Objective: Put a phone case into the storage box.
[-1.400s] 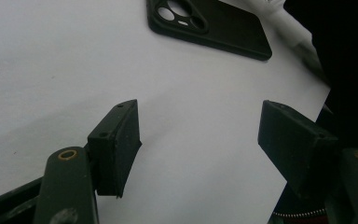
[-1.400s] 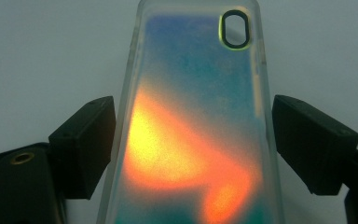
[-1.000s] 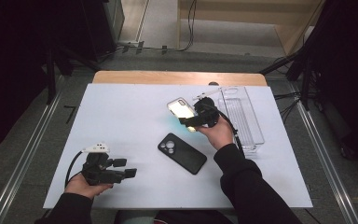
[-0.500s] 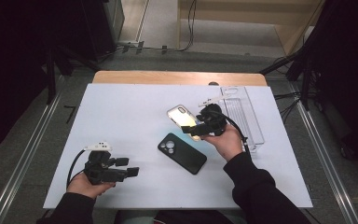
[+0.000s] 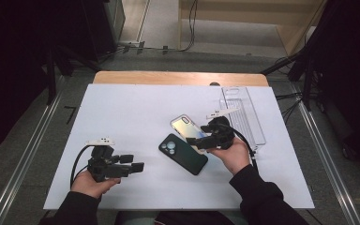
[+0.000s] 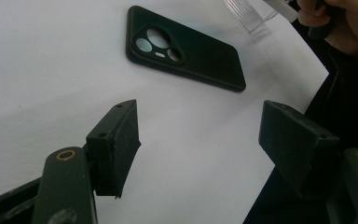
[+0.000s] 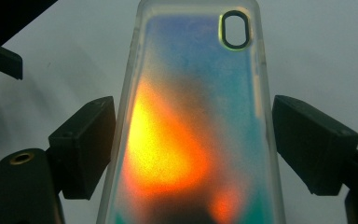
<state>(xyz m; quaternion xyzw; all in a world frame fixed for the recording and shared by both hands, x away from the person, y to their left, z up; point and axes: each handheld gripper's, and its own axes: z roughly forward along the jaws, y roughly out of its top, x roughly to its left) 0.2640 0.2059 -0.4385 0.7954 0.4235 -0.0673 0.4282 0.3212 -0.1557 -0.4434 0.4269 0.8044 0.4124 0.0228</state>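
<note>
- High view: the white table [image 5: 136, 112] is seen from above. The right gripper [image 5: 201, 142] is held right of centre, its jaws pointing left across the near end of the iridescent phone case [image 5: 185, 127], which lies flat on the table with its far end angled to the left. The black phone [image 5: 183, 153] lies just near and left of that case, camera side up. A clear plastic tray [image 5: 243, 112] sits at the far right, beside the right hand [image 5: 232, 154]. The left gripper [image 5: 133, 168] is held at the near left, well apart from both items, with its jaws pointing right.
- Left gripper view: the two black jaws are seen standing wide apart with nothing between them except bare table. The black phone [image 6: 184, 47] lies farther off, and a corner of the clear plastic tray [image 6: 251, 14] shows at the top edge beside the other hand.
- Right gripper view: the iridescent phone case [image 7: 191, 121] is seen running lengthwise between the jaws, camera cut-out at the far end. The left pad sits against or just at the case's edge, while a narrow gap shows at the right pad, so the jaws are spread about the case and not clamped on it.
</note>
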